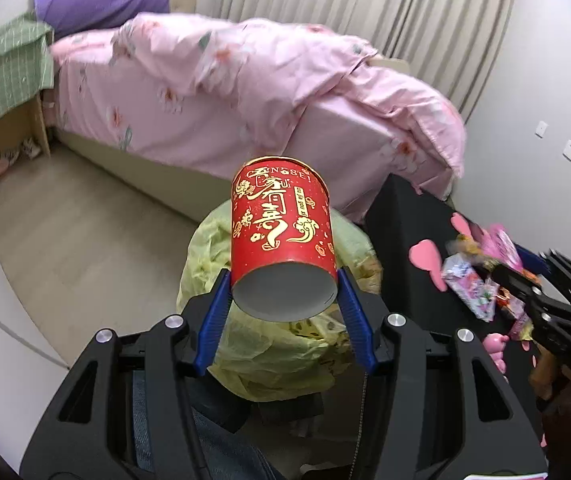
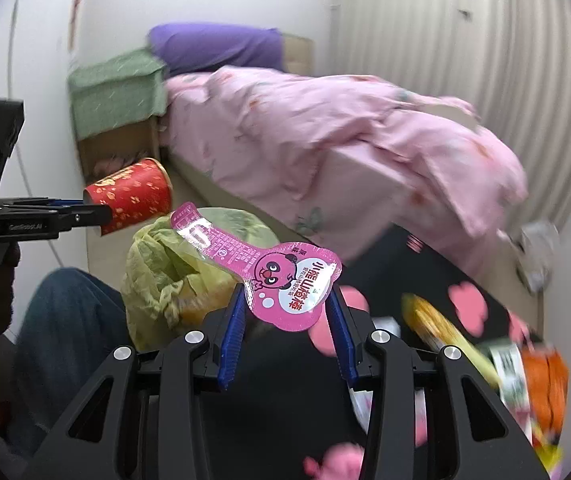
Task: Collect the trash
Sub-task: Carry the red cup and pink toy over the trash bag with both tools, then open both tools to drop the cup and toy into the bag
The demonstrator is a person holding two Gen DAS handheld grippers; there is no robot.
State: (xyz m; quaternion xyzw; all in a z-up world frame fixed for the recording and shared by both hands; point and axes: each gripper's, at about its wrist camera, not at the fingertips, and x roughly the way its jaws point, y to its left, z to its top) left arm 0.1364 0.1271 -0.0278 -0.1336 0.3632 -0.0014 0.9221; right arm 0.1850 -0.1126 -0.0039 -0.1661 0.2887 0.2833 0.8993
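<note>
Red "CHEESE!" cup (image 1: 281,236) (gold script) clamped in left tongs (image 1: 283,312).

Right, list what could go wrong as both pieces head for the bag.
1. The left tongs pinch only the bottom edge of the red paper cup, so it could tip out.
2. The pink wrapper is floppy and may miss the yellow-green trash bag.
3. The bag's crumpled mouth might not take both together.
</note>
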